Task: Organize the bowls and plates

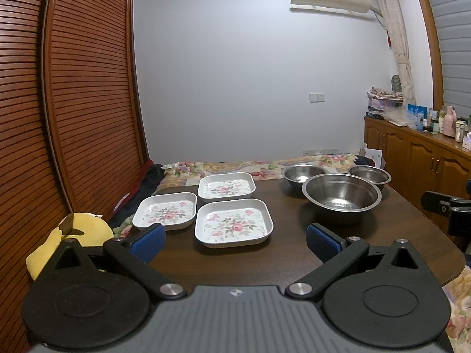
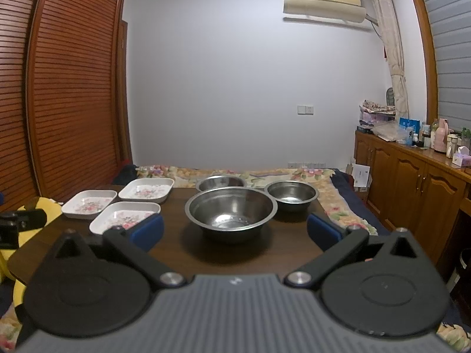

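Observation:
Three square white plates with pink flower prints lie on the dark wooden table: a near one, a left one and a far one. Three steel bowls stand to their right: a large one, a small one and one behind. My left gripper is open, just short of the near plate. My right gripper is open too, its blue pads either side of the large bowl and nearer than it. Neither holds anything.
A bed with a floral cover lies beyond the table. A slatted wooden wardrobe stands at the left, with a yellow plush toy by the table's left edge. A wooden cabinet with bottles runs along the right.

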`<state>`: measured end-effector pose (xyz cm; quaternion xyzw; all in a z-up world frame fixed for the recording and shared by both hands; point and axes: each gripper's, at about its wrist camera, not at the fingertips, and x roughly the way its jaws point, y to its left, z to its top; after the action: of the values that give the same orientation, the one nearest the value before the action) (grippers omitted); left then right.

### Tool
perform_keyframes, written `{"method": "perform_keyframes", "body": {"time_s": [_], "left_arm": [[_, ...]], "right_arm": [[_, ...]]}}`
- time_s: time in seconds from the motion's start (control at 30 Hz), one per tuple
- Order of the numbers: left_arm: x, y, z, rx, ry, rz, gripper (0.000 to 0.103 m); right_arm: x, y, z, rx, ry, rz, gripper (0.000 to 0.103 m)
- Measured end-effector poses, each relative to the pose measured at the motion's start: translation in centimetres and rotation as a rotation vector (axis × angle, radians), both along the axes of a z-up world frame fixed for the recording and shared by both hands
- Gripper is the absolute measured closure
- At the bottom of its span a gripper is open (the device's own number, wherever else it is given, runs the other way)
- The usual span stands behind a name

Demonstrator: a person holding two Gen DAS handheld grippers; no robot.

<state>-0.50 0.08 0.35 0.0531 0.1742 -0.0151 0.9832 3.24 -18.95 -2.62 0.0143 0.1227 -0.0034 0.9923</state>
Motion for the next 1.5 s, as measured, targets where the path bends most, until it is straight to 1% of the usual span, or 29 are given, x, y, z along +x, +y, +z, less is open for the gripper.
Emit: {"method": "perform_keyframes", "body": {"time_s": [0.43, 0.7, 1.0, 1.17, 1.27, 1.33, 1.5], "left_arm": [[-0.1, 0.2, 0.0, 0.0, 0.007, -0.002, 0.0], [1.1, 0.7, -1.0, -0.008, 0.048, -0.004, 0.0], [4.4, 1.8, -2.3, 0.001, 0.103, -0.004, 0.0], [6.1, 2.7, -2.3, 0.003, 0.109, -0.011, 0.0], [7.2, 3.1, -2.2, 0.013, 0.114, -0.013, 0.0], [8.0, 3.6, -2.2, 0.005, 0.13, -0.018, 0.0], [9.6, 4.6, -2.3, -0.003, 0.139, -0.013, 0.0]], "right_arm": [[-0.1, 0.0, 0.0, 0.001, -0.005, -0.005, 0.0], [0.5, 0.3, -0.4, -0.013, -0.002, 0.004, 0.0], [3.8, 2.2, -0.8, -0.037, 0.012, 0.091, 0.0], [5.7, 3.1, -1.1, -0.017, 0.041, 0.149, 0.0], [6.5, 3.8, -1.0, -0.028, 0.044, 0.176, 0.0], [7.0, 4.2, -0.9, -0.031, 0.048, 0.191, 0.0], [8.8, 5.4, -0.8, -0.025, 0.086, 0.249, 0.0]]}}
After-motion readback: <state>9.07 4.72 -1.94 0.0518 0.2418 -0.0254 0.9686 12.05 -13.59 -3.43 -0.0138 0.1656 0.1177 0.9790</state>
